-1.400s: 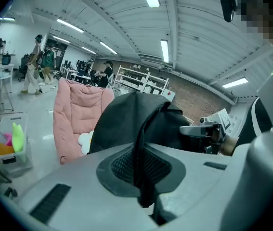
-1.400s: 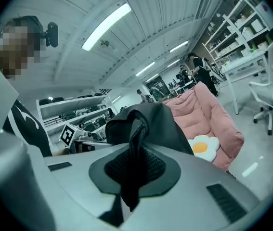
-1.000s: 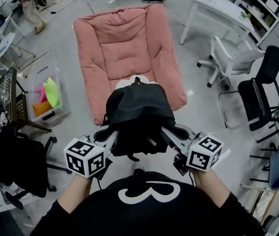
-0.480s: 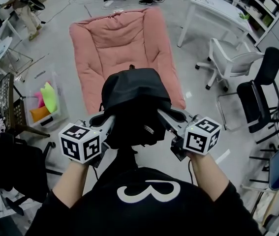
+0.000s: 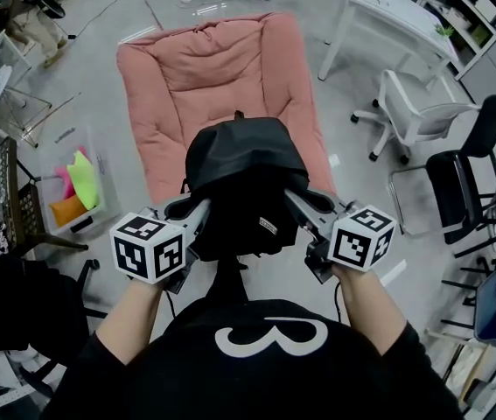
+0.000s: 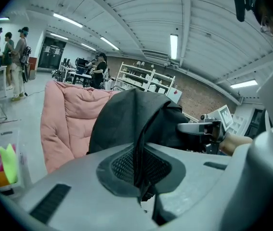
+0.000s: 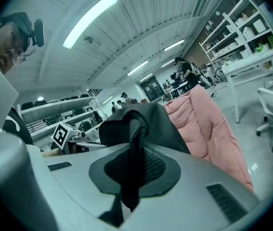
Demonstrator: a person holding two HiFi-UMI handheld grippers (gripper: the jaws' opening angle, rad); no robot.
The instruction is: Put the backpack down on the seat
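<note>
The backpack (image 5: pixel 243 182) has moved farther forward and now hangs over the near edge of the pink seat (image 5: pixel 204 77). The left gripper (image 5: pixel 195 213) and right gripper (image 5: pixel 297 206) keep their jaws closed tight on it. Lowering should be next.

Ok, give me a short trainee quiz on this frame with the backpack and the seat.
1. True or false: only one gripper holds the backpack.
2. The left gripper is shut on: A) the backpack, B) a box, C) nothing.
3. Fill in: the seat is ___ in colour.
Key: 1 false, the right gripper grips it too; 2 A; 3 pink.
</note>
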